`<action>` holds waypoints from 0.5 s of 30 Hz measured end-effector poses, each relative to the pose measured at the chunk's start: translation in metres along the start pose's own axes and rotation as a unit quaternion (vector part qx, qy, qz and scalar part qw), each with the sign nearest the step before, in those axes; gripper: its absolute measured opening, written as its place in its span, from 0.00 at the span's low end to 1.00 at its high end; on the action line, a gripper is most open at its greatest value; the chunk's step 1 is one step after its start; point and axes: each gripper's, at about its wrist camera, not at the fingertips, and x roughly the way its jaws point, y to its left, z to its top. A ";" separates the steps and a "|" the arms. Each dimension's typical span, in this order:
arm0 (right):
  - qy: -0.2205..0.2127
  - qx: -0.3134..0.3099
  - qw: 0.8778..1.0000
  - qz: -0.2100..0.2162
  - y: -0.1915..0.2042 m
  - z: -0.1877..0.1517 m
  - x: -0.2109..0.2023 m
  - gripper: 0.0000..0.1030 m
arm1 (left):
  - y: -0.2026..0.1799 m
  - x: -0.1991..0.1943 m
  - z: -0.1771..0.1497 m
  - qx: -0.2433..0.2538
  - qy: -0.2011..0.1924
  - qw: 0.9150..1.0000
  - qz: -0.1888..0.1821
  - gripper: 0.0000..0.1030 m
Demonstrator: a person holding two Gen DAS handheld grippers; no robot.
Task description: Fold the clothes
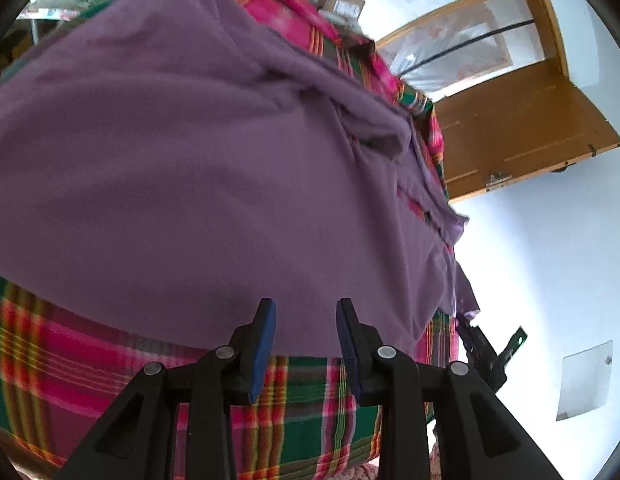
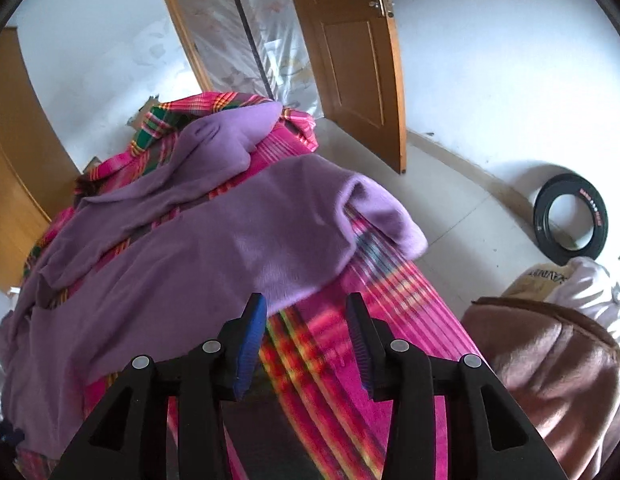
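Observation:
A purple fleece garment (image 1: 182, 152) lies spread over a surface covered by a pink, green and red plaid cloth (image 1: 90, 360). My left gripper (image 1: 306, 308) is open, its blue-padded fingertips just over the garment's near hem, holding nothing. In the right wrist view the same purple garment (image 2: 214, 248) lies with a sleeve (image 2: 230, 140) stretched toward the far end and a folded-over corner (image 2: 389, 216) at the right edge. My right gripper (image 2: 306, 304) is open above the plaid cloth (image 2: 389, 320), just short of the garment's edge.
A wooden door (image 2: 349, 52) stands open beyond the surface, over a pale tiled floor (image 2: 461, 208). A black tyre (image 2: 569, 216) leans on the wall at right. A brown plush item (image 2: 557, 372) sits at lower right. A cardboard box (image 1: 341, 0) sits at the far end.

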 end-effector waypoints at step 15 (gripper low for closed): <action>-0.005 -0.016 1.000 -0.027 0.011 0.017 0.014 0.07 | 0.009 0.011 -0.009 -0.022 0.010 1.000 -0.011 0.31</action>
